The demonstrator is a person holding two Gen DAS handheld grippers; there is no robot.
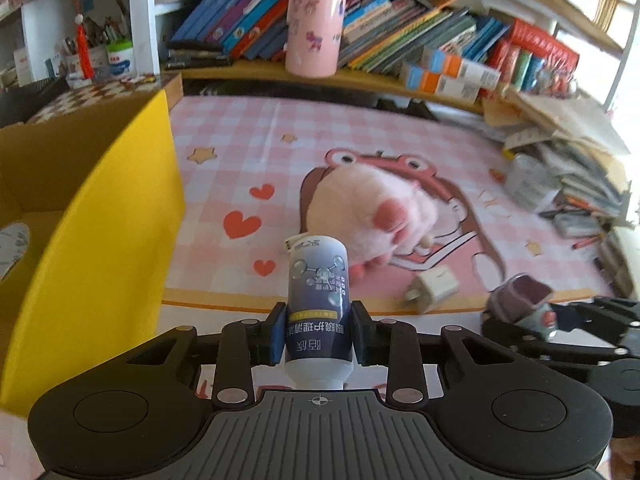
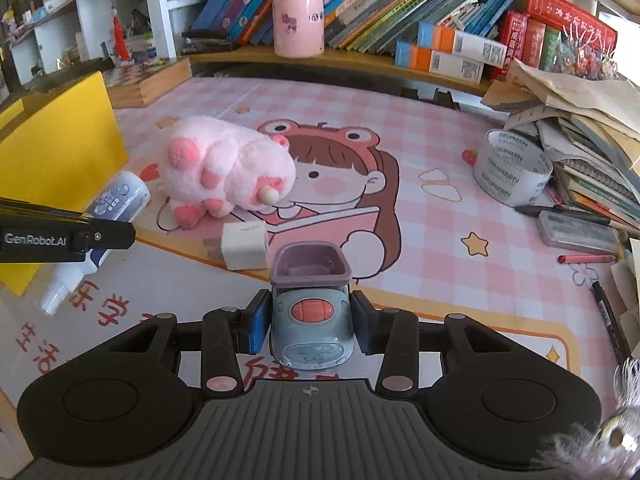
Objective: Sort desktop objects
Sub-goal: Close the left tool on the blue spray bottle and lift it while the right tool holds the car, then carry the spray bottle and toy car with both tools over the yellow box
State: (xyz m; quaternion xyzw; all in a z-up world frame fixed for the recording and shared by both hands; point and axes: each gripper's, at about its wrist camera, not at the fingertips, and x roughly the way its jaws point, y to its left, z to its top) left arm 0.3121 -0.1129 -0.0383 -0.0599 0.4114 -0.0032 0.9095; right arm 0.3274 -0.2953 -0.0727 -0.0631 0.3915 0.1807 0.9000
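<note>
Left gripper [image 1: 318,332] fingers are clamping the spray bottle [image 1: 318,300], right gripper [image 2: 308,322] is pinching the toy car [image 2: 310,312], so I'd be swinging the bottle toward the yellow box [image 1: 100,216] at 9 o'clock, keeping it clear of the rim.

Your left wrist camera sat just behind its fingers, looking forward and down over the pink desk mat [image 1: 248,152], with the yellow box [image 1: 120,208] close on its left. Your right wrist camera looked the same way from further right. Both views shared the plush paw [image 1: 360,216], the white charger [image 2: 245,247], the pink cup [image 2: 298,12] and the bookshelf [image 2: 400,4] behind.
</note>
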